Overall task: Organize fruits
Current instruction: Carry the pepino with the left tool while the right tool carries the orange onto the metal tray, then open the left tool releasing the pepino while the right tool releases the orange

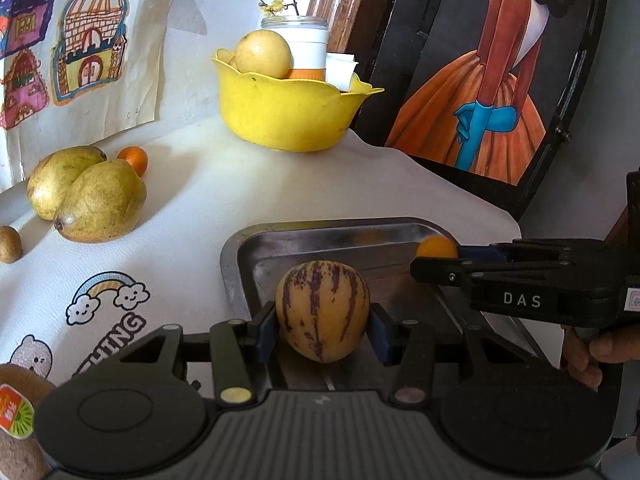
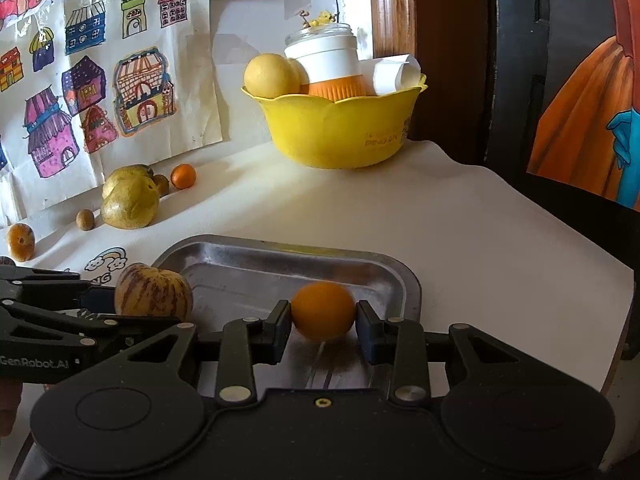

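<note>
A striped yellow and purple melon [image 1: 322, 310] hangs low over the steel tray [image 1: 256, 248], and my left gripper [image 1: 323, 330] is shut on it, blue pads against both sides. It shows again as the striped melon [image 2: 152, 290] at the tray's left edge. A small orange [image 2: 323, 310] sits between the pads of my right gripper [image 2: 323, 322] over the tray [image 2: 400, 280]. Its outline is blurred, and a sliver of gap shows at the right pad, so the jaws stand open around it. From the left wrist view the orange [image 1: 436, 246] peeks out at my right gripper [image 1: 448, 254].
On the white table, two green pears [image 1: 100, 204], a small orange [image 1: 135, 159] and a brown fruit [image 1: 9, 243] lie at the left. A yellow bowl [image 1: 280, 116] with a yellow fruit and a jar stands at the back. A kiwi [image 1: 18, 416] lies at the near left. The table edge runs along the right.
</note>
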